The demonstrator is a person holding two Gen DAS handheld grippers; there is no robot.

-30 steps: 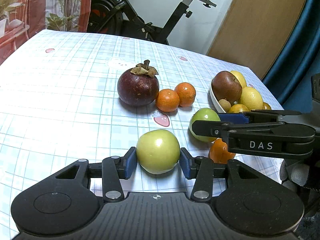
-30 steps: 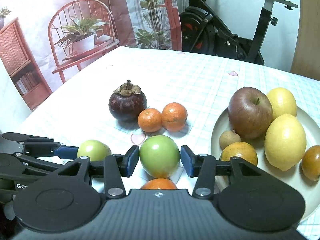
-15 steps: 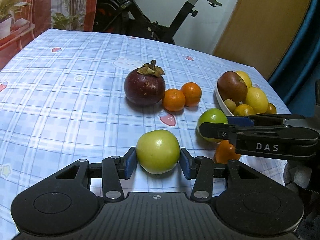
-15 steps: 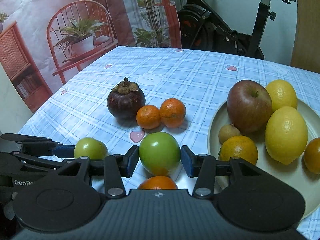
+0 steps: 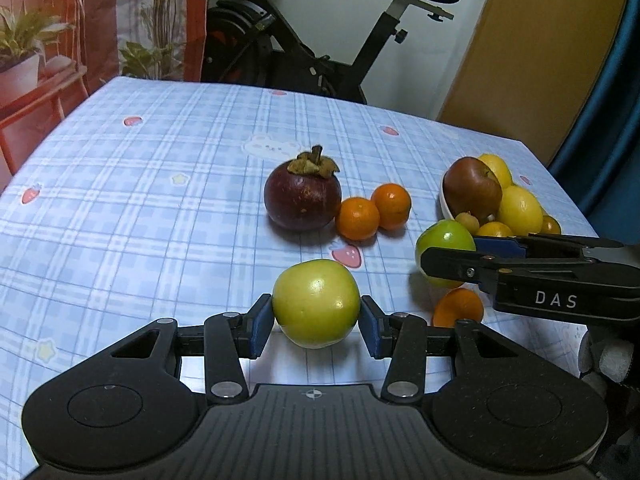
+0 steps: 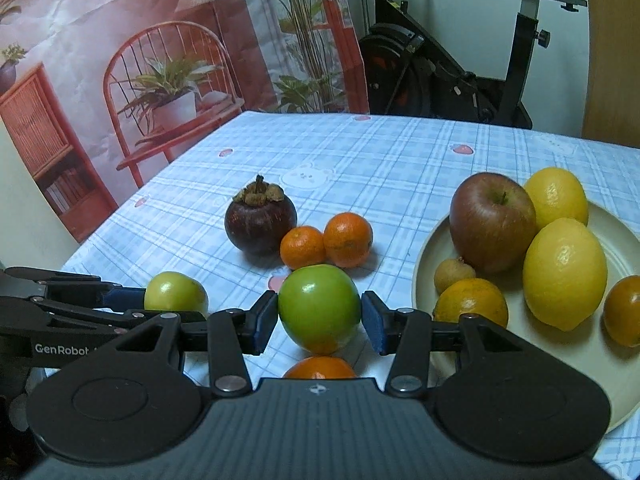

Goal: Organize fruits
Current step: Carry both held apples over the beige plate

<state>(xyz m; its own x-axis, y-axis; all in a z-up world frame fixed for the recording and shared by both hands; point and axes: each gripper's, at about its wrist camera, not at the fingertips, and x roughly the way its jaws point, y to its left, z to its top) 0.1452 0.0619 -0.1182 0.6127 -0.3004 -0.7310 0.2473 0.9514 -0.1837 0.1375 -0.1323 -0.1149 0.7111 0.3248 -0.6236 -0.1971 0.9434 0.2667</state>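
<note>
1. L gripper [image 5: 316,322]: you're holding it low over the worktop [image 5: 140,200], both blue pads pressing the sides of a yellow-green fruit [image 5: 316,303]. Grasping it. Can't tell whether the fruit is resting on the cloth or sitting just above it.

2. R gripper [image 6: 319,322]: you're clamping a darker green fruit [image 6: 319,307] between its pads, just L of the plate [image 6: 424,280]. Grasping too. In the L wrist view this gripper is reaching in from the R side, marked "DAS".

3. Loose on worktop:
- mangosteen [image 6: 260,218], upright, stem cap on top, beyond both grippers.
- 2 small oranges [image 6: 326,240], touching each other, the L one touching or nearly touching the mangosteen.
- 1 more orange [image 5: 458,307], sitting under/behind the R gripper's fruit; only its top is showing in the R wrist view.

4. Plate, R side of worktop, carrying:
- red apple [image 6: 492,222], far L part.
- 2 lemons [image 6: 564,272], one behind the other, both beside the apple.
- small brown round fruit [image 6: 454,274], near rim, in front of the apple.
- orange-yellow citrus [image 6: 470,306], near rim, partly behind the R gripper finger.
- another orange-ish fruit [image 6: 624,312] at frame's R edge, cut off.

5. Background: exercise bike [image 5: 304,40] standing past the worktop's far edge.
</note>
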